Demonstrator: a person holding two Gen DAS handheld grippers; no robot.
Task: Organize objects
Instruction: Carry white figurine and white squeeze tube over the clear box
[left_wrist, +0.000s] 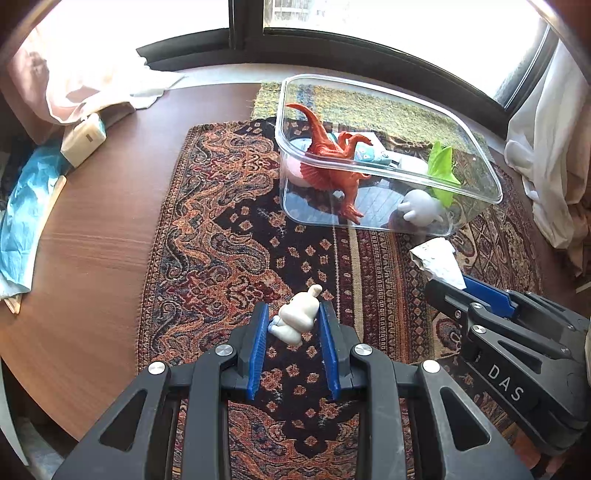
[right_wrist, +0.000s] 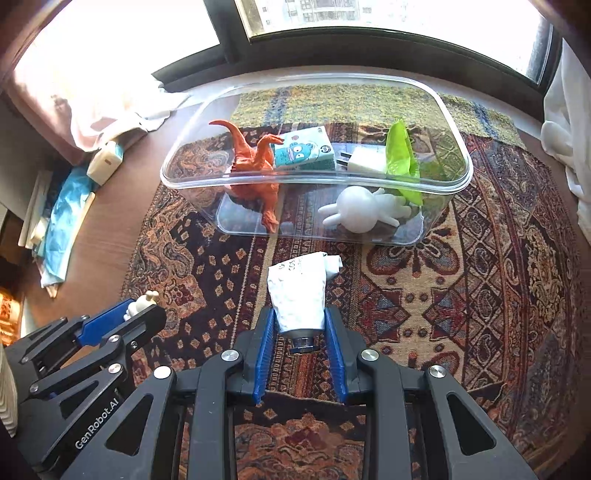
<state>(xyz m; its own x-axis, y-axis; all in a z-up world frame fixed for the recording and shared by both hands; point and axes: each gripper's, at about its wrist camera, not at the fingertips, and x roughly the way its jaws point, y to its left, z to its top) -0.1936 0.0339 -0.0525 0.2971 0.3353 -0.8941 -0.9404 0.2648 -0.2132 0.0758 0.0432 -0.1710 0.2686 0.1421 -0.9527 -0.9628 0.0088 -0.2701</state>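
My left gripper is shut on a small cream rabbit figurine above the patterned rug; the figurine also shows in the right wrist view. My right gripper is shut on a crumpled white tube with a metal neck, also in the left wrist view. Ahead stands a clear plastic bin, also in the left wrist view. It holds an orange dinosaur, a teal tissue pack, a white charger, a green wrapper and a white rabbit toy.
The patterned rug lies on a brown wooden table. At the left are a blue cloth, a cream box and pink fabric. White curtain hangs at the right. A window sill runs behind the bin.
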